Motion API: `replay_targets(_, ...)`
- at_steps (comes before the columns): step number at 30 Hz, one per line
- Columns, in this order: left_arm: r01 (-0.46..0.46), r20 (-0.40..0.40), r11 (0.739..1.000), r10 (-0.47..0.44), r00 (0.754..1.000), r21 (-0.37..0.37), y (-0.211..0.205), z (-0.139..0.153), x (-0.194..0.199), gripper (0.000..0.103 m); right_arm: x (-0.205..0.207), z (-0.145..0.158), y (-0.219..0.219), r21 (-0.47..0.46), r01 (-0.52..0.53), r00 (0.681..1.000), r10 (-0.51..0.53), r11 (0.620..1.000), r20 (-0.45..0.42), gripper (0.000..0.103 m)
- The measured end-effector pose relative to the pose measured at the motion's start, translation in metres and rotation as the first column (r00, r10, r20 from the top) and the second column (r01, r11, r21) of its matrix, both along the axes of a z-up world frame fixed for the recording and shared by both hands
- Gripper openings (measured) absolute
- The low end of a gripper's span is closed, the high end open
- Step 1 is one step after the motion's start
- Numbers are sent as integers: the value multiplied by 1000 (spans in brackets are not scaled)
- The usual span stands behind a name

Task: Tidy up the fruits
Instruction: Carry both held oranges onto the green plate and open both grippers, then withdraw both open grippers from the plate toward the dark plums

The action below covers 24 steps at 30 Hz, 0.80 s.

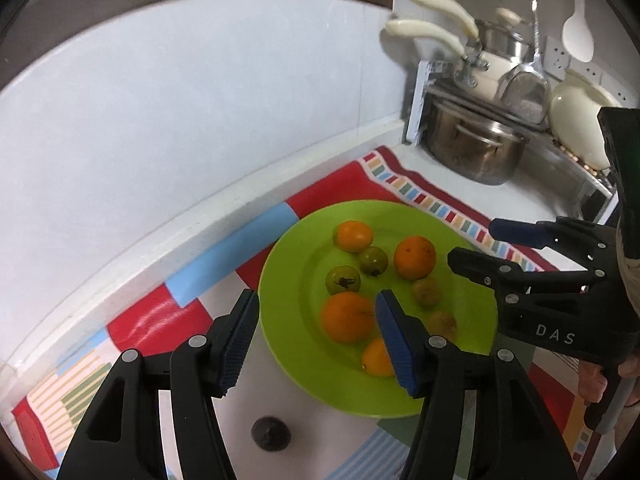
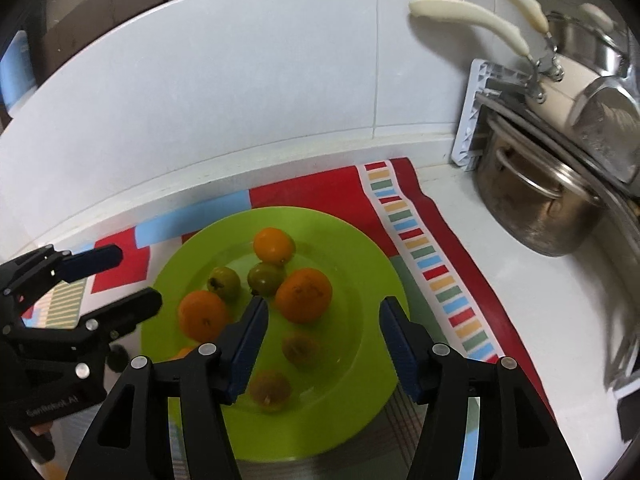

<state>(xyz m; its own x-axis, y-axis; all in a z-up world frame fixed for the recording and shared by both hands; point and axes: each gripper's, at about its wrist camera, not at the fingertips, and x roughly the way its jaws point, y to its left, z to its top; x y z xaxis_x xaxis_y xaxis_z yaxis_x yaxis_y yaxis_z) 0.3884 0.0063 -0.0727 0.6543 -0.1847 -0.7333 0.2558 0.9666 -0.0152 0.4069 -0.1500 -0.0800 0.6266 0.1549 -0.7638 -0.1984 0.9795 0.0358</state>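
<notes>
A lime green plate (image 1: 296,280) (image 2: 360,280) lies on a colourful mat and carries several fruits. Among them are oranges (image 1: 347,323) (image 2: 304,295), two green round fruits (image 1: 343,279) (image 2: 224,283) and two brownish ones (image 1: 426,291) (image 2: 300,348). My left gripper (image 1: 318,340) hangs open over the plate's left side, its right finger in front of a small orange (image 1: 374,360). My right gripper (image 2: 326,336) stands open above the plate's right half with the brownish fruits below it. Neither gripper holds anything. Each gripper also shows in the other's view: the right gripper (image 1: 472,240) and the left gripper (image 2: 138,278).
The striped red, blue and white mat (image 1: 160,320) (image 2: 420,240) covers a white counter against a tiled wall. A steel pot (image 1: 476,152) (image 2: 532,200) and a dish rack with cream-handled pans (image 1: 432,32) stand at the back right. A dark round knob (image 1: 270,434) sits near the plate's front.
</notes>
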Motion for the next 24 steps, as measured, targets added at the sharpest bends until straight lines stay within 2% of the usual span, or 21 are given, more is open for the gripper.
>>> replay_targets(13,-21,126,999,25,992,-37,12,54,-59,65,-66,42,12,45,-21,996,17,999,86,59)
replay_targets(24,-22,204,999,27,979,-27,26,79,-110,71,-119,67,31,65,-43,989,33,997,147,65)
